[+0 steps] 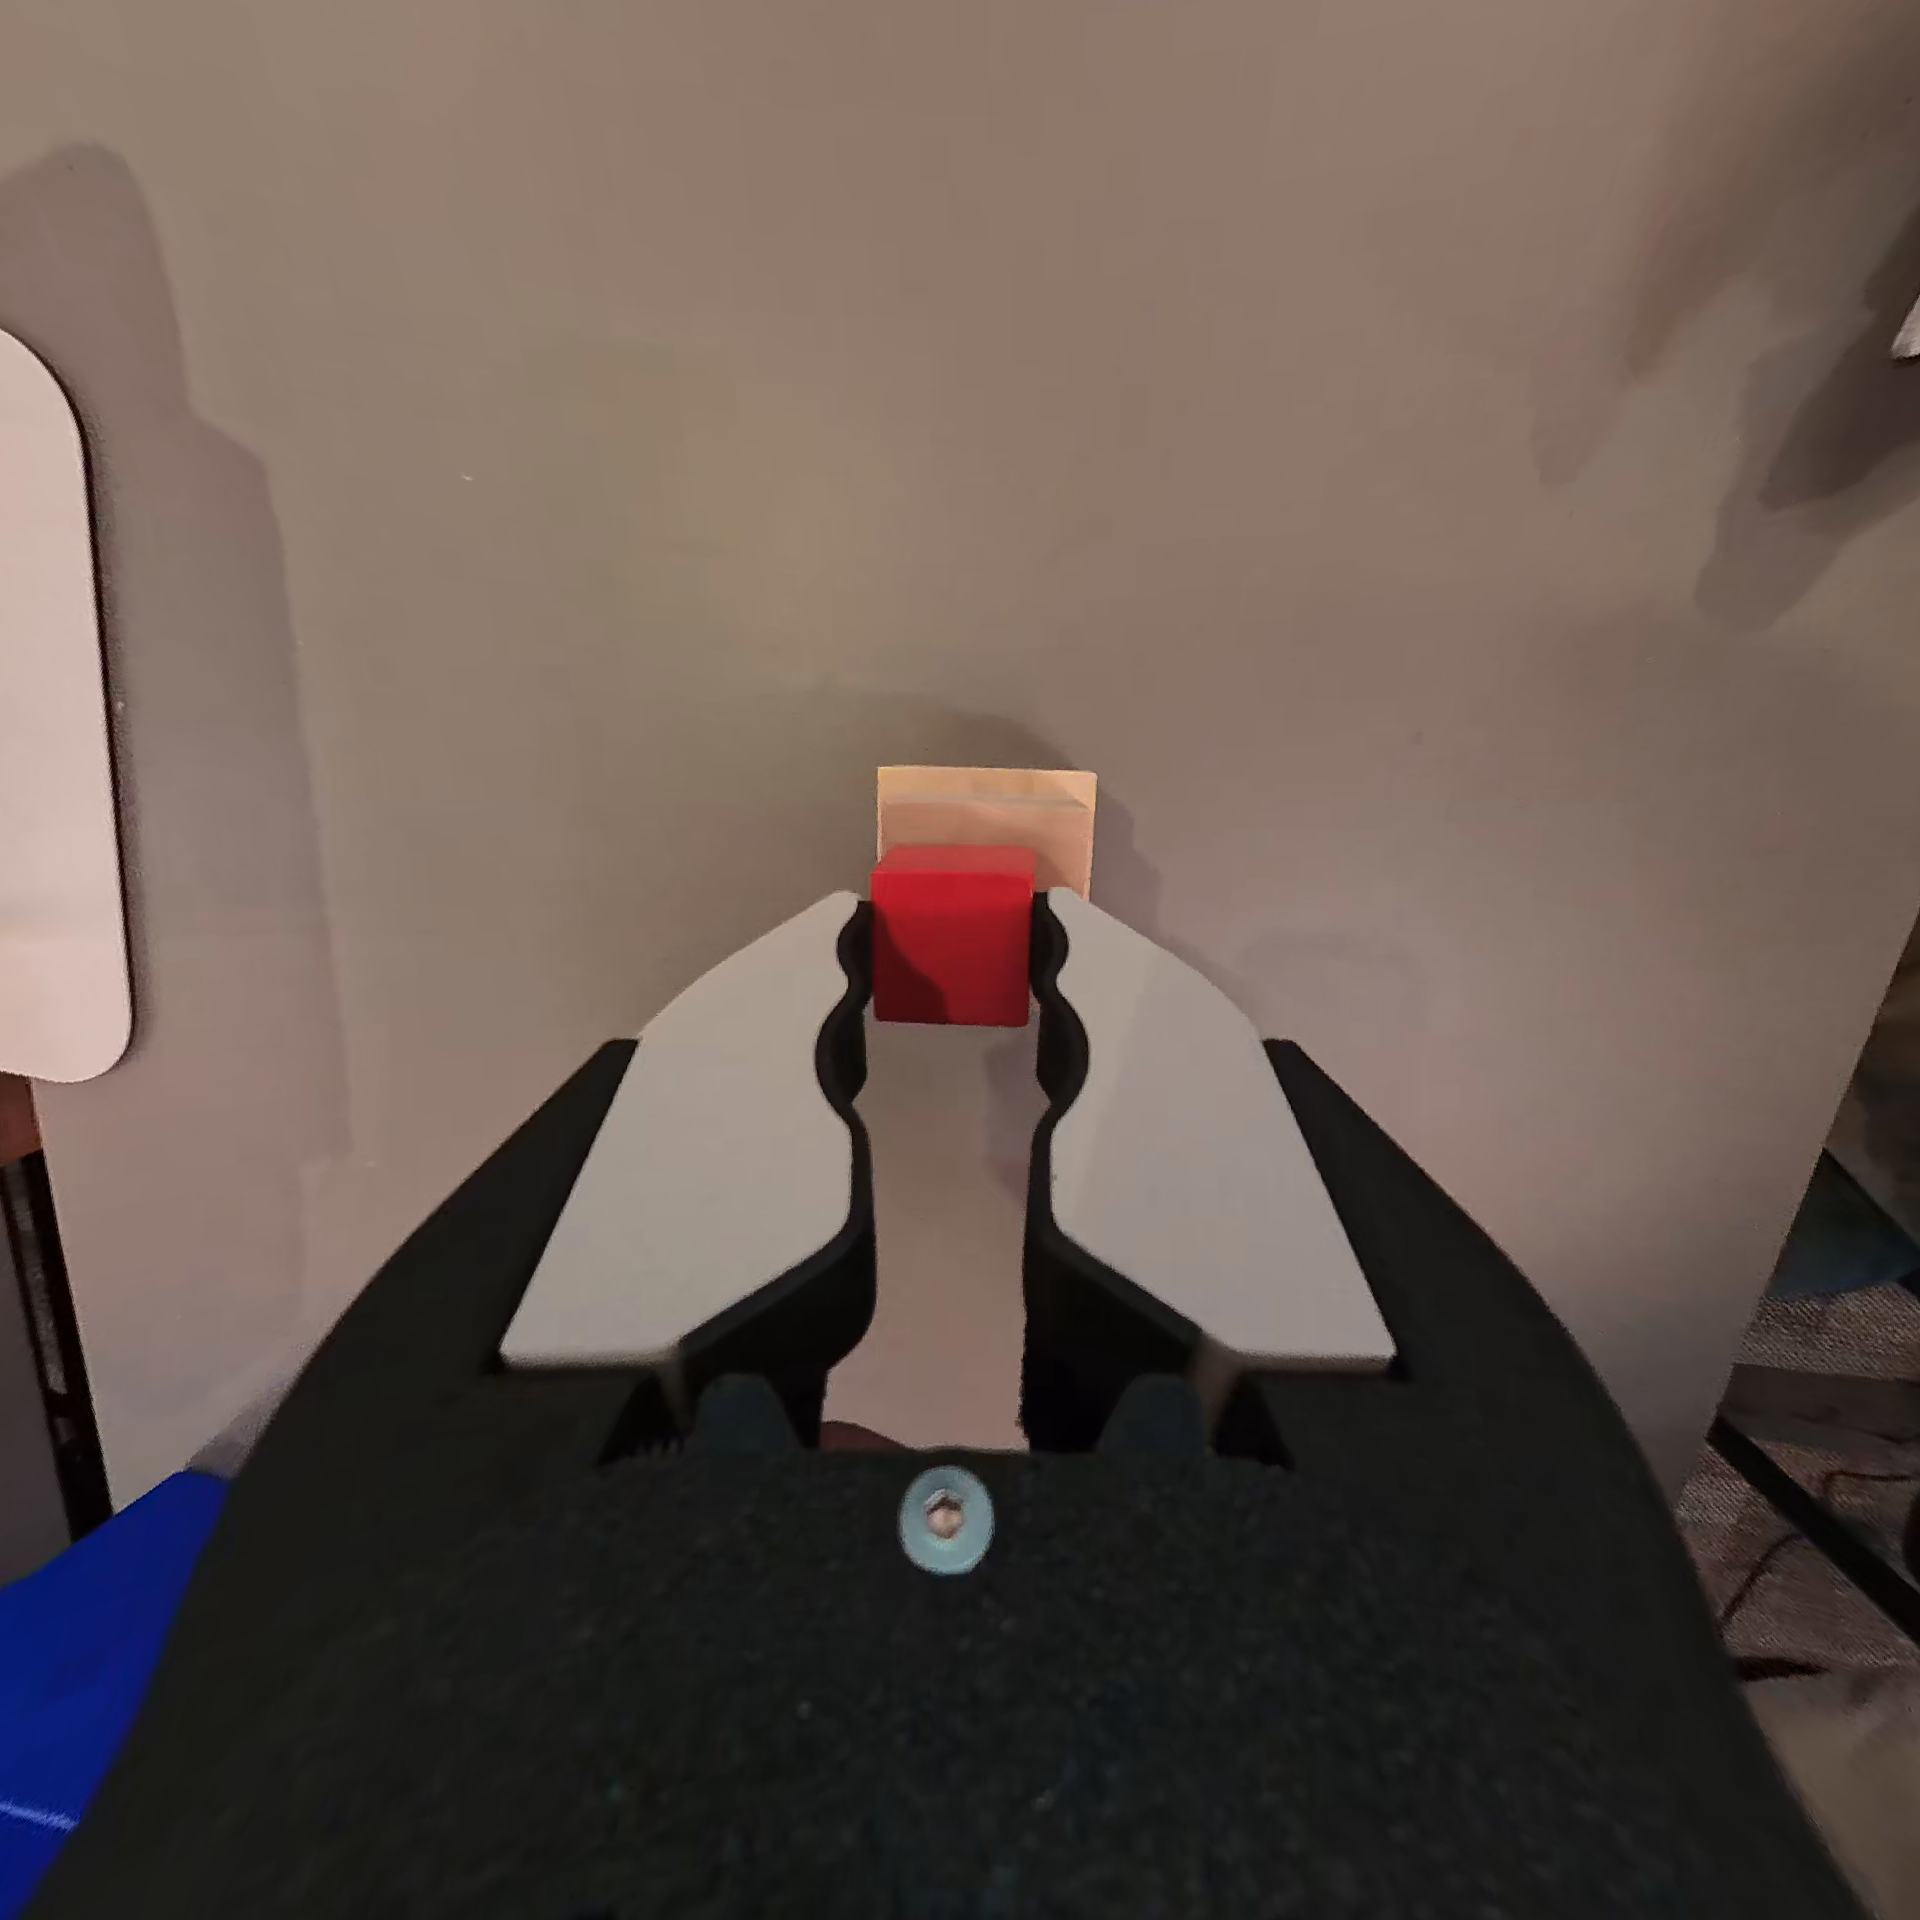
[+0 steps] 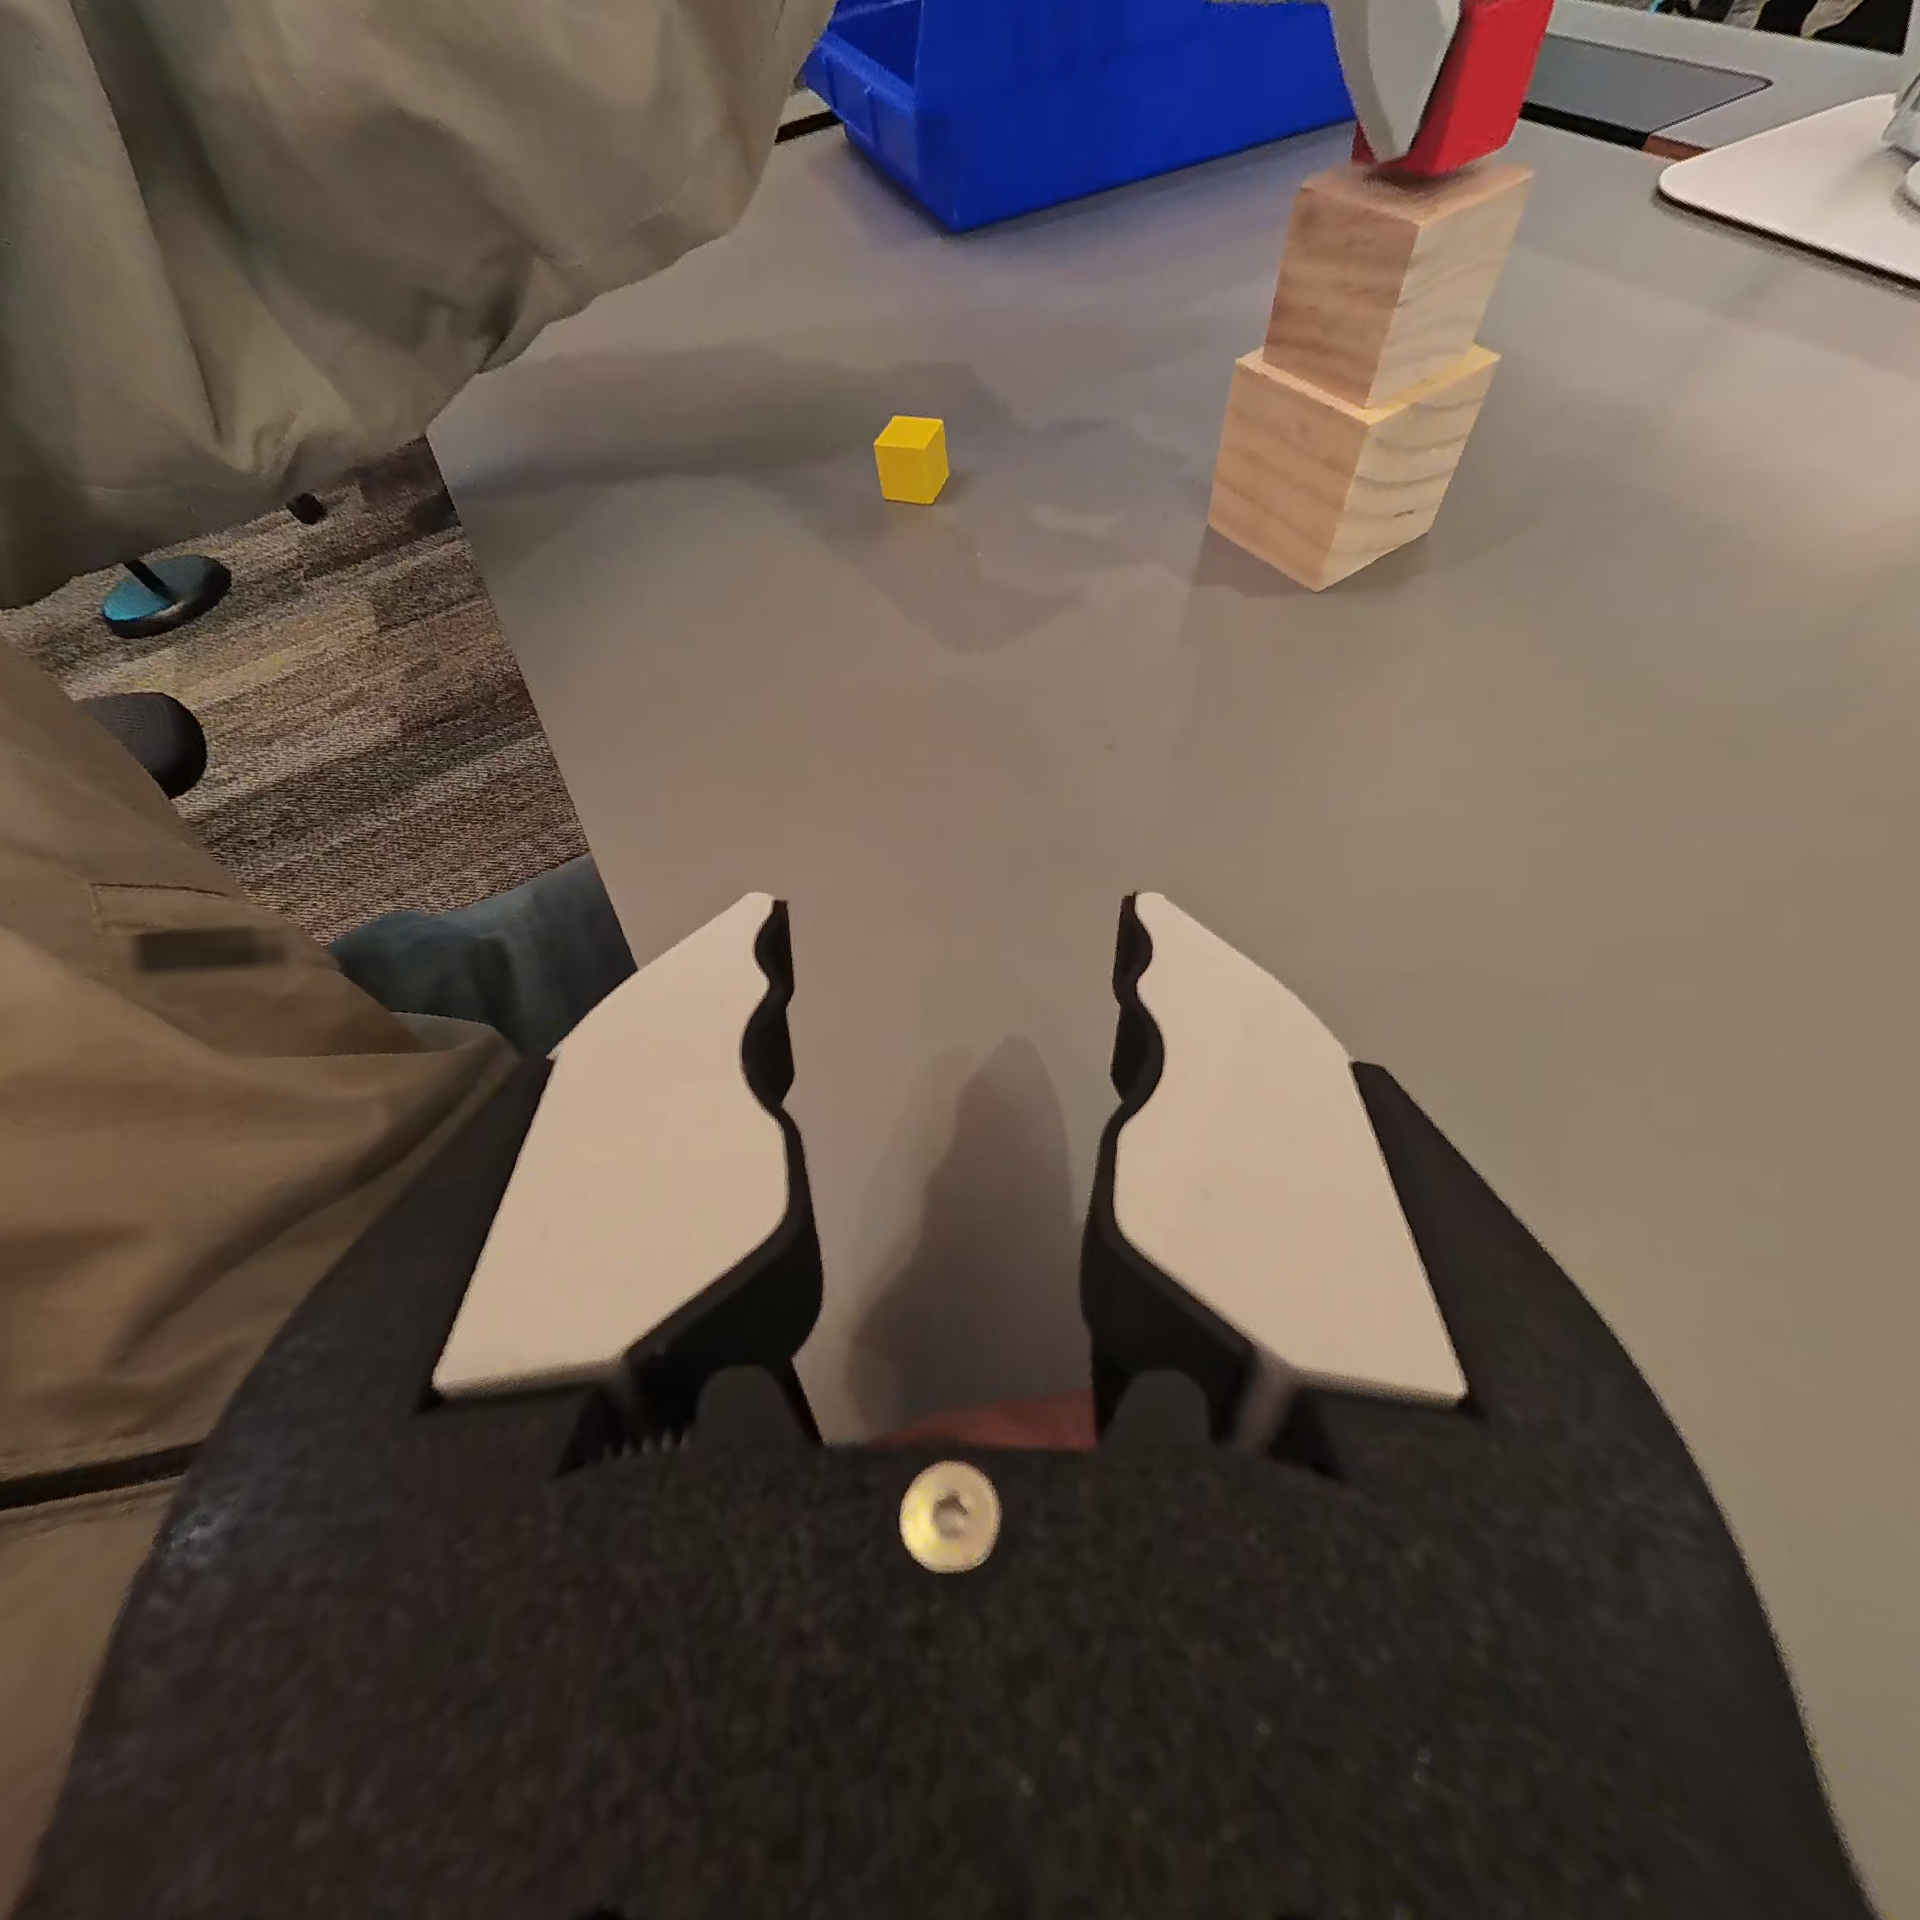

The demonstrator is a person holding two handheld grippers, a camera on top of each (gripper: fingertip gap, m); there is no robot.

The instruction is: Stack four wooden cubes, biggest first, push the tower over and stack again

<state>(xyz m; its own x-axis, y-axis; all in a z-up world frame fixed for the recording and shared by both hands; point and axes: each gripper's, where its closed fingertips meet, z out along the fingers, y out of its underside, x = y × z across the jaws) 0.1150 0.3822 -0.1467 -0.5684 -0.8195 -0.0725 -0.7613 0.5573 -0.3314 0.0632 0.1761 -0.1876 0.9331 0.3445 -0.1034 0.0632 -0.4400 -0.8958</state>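
Grey counter point(image 2: 1558, 831) is seen w/ a blue bin point(image 2: 1039, 114) at its far side. Two bare wooden cubes are stacked: large cube point(image 2: 1340, 468) at the bottom, medium cube point(image 2: 1392, 281) on it, slightly twisted. Red cube point(image 1: 951, 935) is clamped betw. the tips of the left hand-held gripper point(image 1: 953, 940), tilted, w/ its lower edge touching the medium cube's top. Right hand-held gripper point(image 2: 953, 935) is held open over bare counter, nothing in it. Small yellow cube point(image 2: 911, 460) is left alone, well apart from the stack.

Left gripper point(image 1: 953, 925): fingers clamped on red cube point(image 1: 951, 935), pointing down. Right gripper point(image 2: 953, 935): fingers apart, empty, low.
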